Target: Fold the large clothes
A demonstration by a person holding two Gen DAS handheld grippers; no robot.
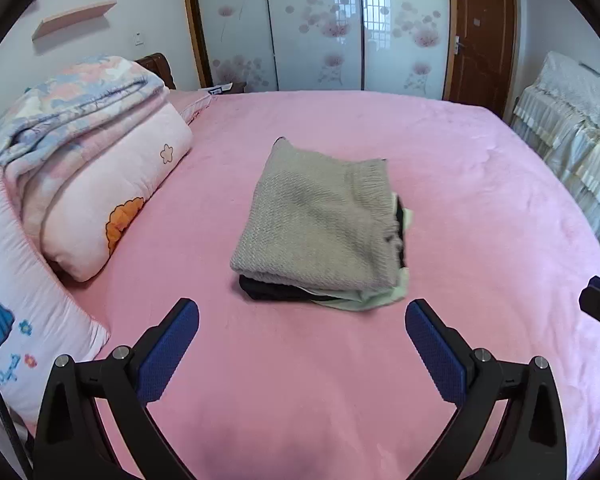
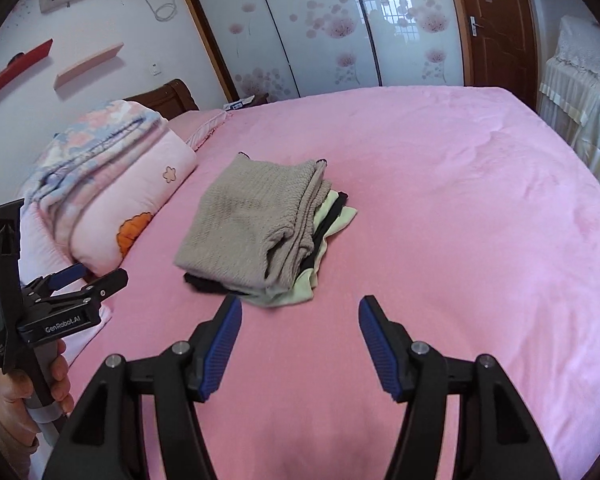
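A folded beige knit sweater (image 1: 320, 216) lies on top of a small stack on the pink bed (image 1: 480, 200). Under it are a folded black garment (image 1: 268, 290) and a pale green one (image 1: 376, 300). My left gripper (image 1: 302, 312) is open and empty, just short of the stack's near edge. In the right wrist view the sweater (image 2: 248, 220) sits ahead and left of my right gripper (image 2: 300, 312), which is open and empty above the sheet (image 2: 460, 220). The left gripper (image 2: 88, 280) shows at the left edge, held in a hand.
Folded quilts and pillows (image 1: 92, 184) are piled at the bed's left side. A cloth-covered piece of furniture (image 1: 572, 136) stands to the right. Sliding wardrobe doors (image 1: 320, 28) and a brown door (image 1: 484, 32) are behind the bed.
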